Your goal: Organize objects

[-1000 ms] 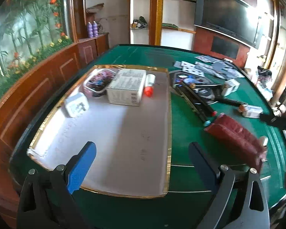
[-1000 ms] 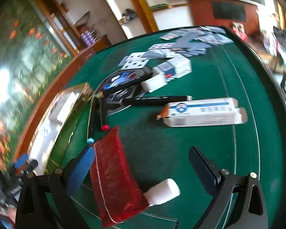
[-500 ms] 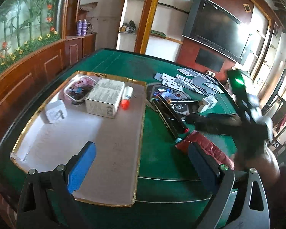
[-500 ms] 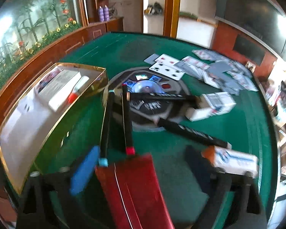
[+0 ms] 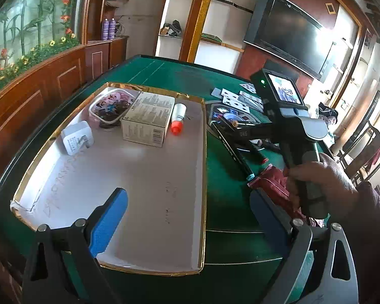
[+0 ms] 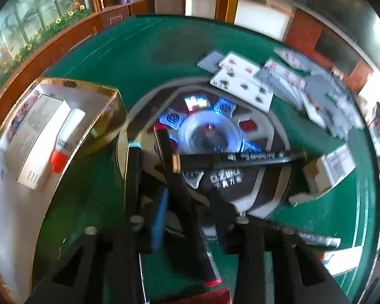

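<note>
A gold-rimmed white tray (image 5: 201, 167) lies on the green table and holds a grey box (image 5: 147, 121), a white tube with a red cap (image 5: 177, 119), a clear lidded tub (image 5: 111, 103) and a white adapter (image 5: 77, 140). My left gripper (image 5: 187, 215) is open and empty above the tray's near end. My right gripper (image 6: 190, 212) has its jaws narrowed around a black marker with red ends (image 6: 179, 197); blur hides whether the pads touch it. A second black marker with a teal end (image 6: 133, 177) lies beside it. A dark red pouch (image 5: 273, 185) lies below the right hand.
A round black game disc (image 6: 210, 141) sits mid-table with a third black pen (image 6: 238, 159) across it. Playing cards (image 6: 243, 83) are spread behind it. White cartons (image 6: 329, 169) lie to the right. The tray also shows at the left of the right wrist view (image 6: 109, 116).
My right gripper has moved forward over the pouch to the markers and its jaws have narrowed around the red-ended marker. My left gripper has drawn back a little and stays open.
</note>
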`<state>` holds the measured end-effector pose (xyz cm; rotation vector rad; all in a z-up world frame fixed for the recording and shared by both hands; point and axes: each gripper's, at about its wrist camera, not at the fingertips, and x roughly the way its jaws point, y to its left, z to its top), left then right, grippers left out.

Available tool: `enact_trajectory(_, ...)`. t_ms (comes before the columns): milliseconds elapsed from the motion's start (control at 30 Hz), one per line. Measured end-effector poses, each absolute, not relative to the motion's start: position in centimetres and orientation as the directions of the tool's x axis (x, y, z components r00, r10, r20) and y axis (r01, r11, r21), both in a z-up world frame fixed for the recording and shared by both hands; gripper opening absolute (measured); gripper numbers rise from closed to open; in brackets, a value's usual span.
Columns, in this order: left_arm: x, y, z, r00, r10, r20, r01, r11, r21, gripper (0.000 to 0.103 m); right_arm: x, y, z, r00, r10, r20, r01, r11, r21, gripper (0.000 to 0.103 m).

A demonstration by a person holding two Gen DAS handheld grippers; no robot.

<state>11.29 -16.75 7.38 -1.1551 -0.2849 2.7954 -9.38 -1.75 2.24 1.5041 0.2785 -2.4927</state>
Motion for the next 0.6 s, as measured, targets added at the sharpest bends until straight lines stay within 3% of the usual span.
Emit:
enact_trajectory(233,10.5,-15.2,7.3,-0.693,0.172,-0.7,-0.05,-0.98,-0.192,0.097,-6.8,2.6,2.6,-0.435,-0.18,-0.882,0.217,-0.972,0.092,0.015)
enact_trajectory(500,6.1,-10.1,8.0,-0.68,0.125,-0.722,-0.075,-0.992,-0.101,0.097,-1.5,9.1,3.7,-0.524,-0.2,-0.828,0.136,-0.979,0.15,0.016)
enact_trajectory(600,3.2,-7.7,7.3,-0.653,0.102,-0.75,-0.098,-0.994,-0.05,0.097,-1.6,11.1,2.5,-0.505,-0.287,-0.814,0.118,-0.957,0.265,0.016)
